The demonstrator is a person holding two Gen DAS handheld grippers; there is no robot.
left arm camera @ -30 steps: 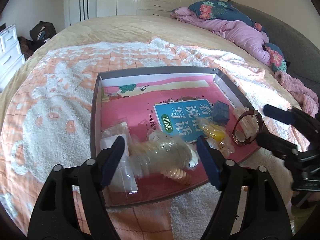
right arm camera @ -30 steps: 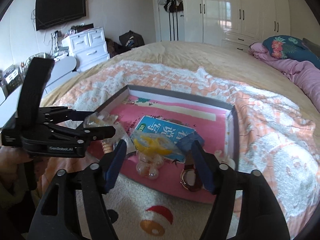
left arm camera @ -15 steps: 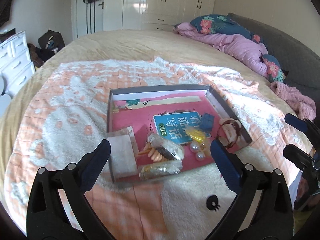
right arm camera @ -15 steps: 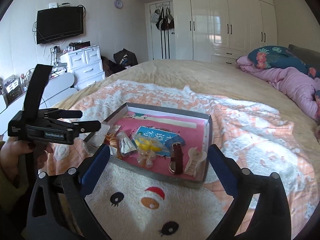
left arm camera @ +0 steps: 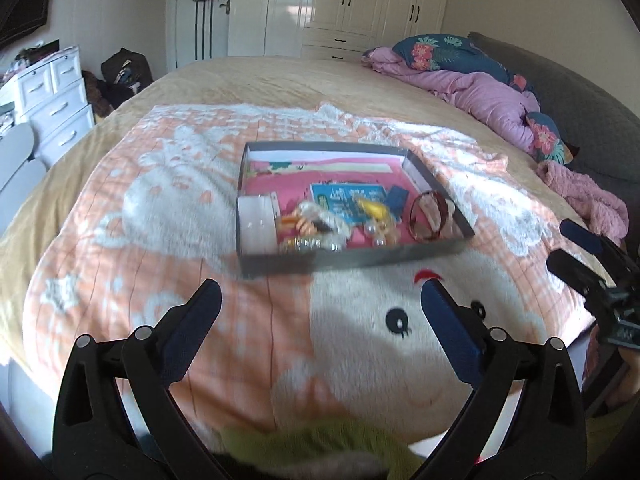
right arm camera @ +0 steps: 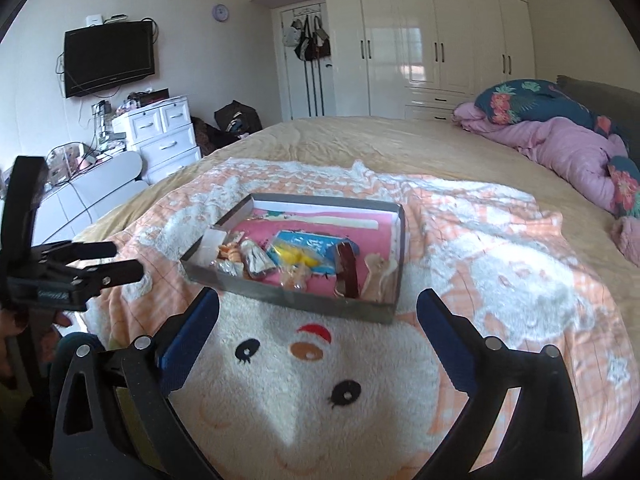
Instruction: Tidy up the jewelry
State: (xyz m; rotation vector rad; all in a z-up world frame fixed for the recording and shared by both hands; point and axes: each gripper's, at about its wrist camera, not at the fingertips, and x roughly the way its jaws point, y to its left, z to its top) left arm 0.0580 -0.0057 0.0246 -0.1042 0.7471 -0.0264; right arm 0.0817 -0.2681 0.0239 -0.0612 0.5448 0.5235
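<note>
A shallow grey box [left arm camera: 352, 258] with a pink lining lies on the bed blanket; it also shows in the right wrist view [right arm camera: 304, 300]. It holds several bagged jewelry pieces, a brown bangle [left arm camera: 430, 216], a yellow piece [left arm camera: 374, 209], a white pouch [left arm camera: 256, 222] and a small blue box [left arm camera: 396, 196]. My left gripper [left arm camera: 320, 300] is open and empty, well in front of the box. My right gripper [right arm camera: 318, 312] is open and empty, just short of the box's near wall.
An orange and white fleece blanket [left arm camera: 160, 200] with a cartoon face covers the bed. A pink duvet and floral pillows [left arm camera: 472, 76] lie at the far right. White drawers [right arm camera: 160, 132] and a wall TV [right arm camera: 108, 58] stand to the left; wardrobes at the back.
Both grippers have pulled back from the box, which now looks smaller and farther away. Both have opened wider and hold nothing.
</note>
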